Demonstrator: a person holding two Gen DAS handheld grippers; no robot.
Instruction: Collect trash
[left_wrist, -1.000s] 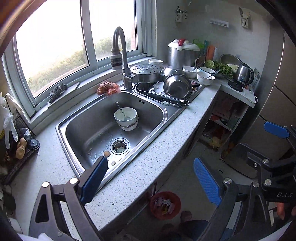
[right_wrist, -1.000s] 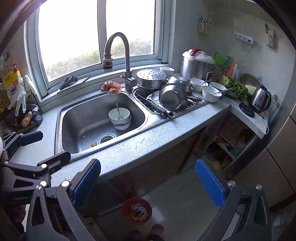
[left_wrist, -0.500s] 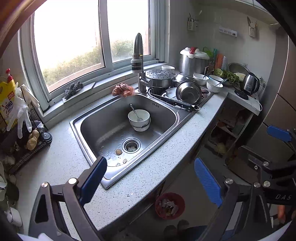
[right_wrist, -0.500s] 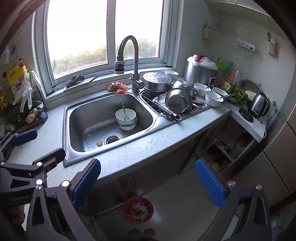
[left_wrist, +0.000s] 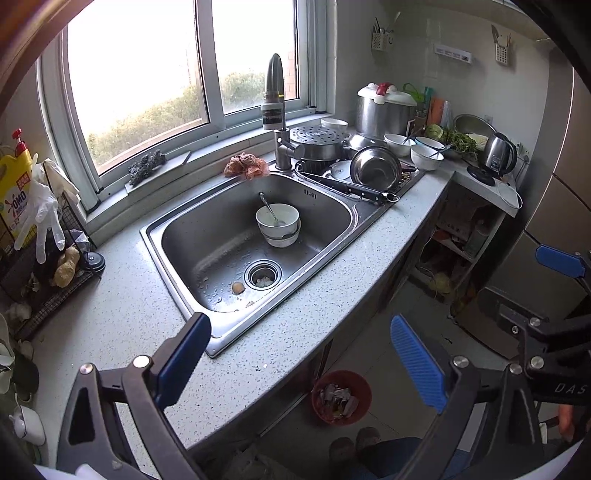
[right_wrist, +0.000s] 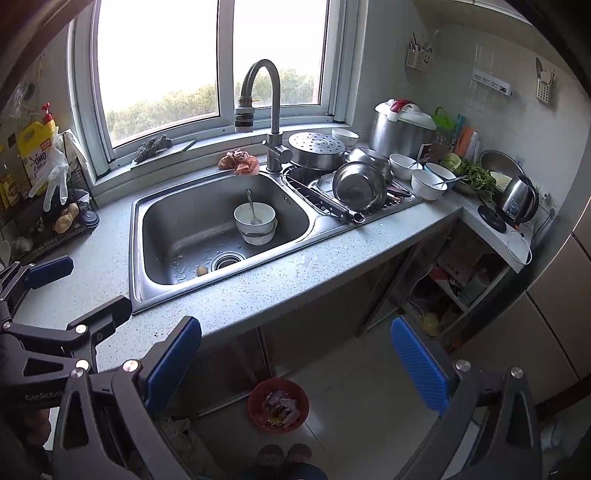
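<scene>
Food scraps (left_wrist: 238, 287) lie on the bottom of the steel sink (left_wrist: 177, 236) beside the drain (left_wrist: 262, 274); they also show in the right wrist view (right_wrist: 201, 270). A red trash bin (left_wrist: 341, 398) with wrappers stands on the floor under the counter, also seen in the right wrist view (right_wrist: 278, 405). My left gripper (left_wrist: 301, 362) is open and empty, above the counter's front edge. My right gripper (right_wrist: 295, 363) is open and empty, over the floor in front of the counter. Each gripper shows in the other's view.
Stacked white bowls (left_wrist: 277, 224) with a spoon sit in the sink. A faucet (left_wrist: 275, 110), a rag (left_wrist: 245, 166), pots and bowls in a drying rack (left_wrist: 369, 173), a kettle (left_wrist: 496, 153) and a wire rack (left_wrist: 40, 258) with a glove crowd the counter.
Both grippers have drawn back and risen from the sink, so more of the counter, window and floor shows. The sink now sits nearer the middle of the left wrist view.
</scene>
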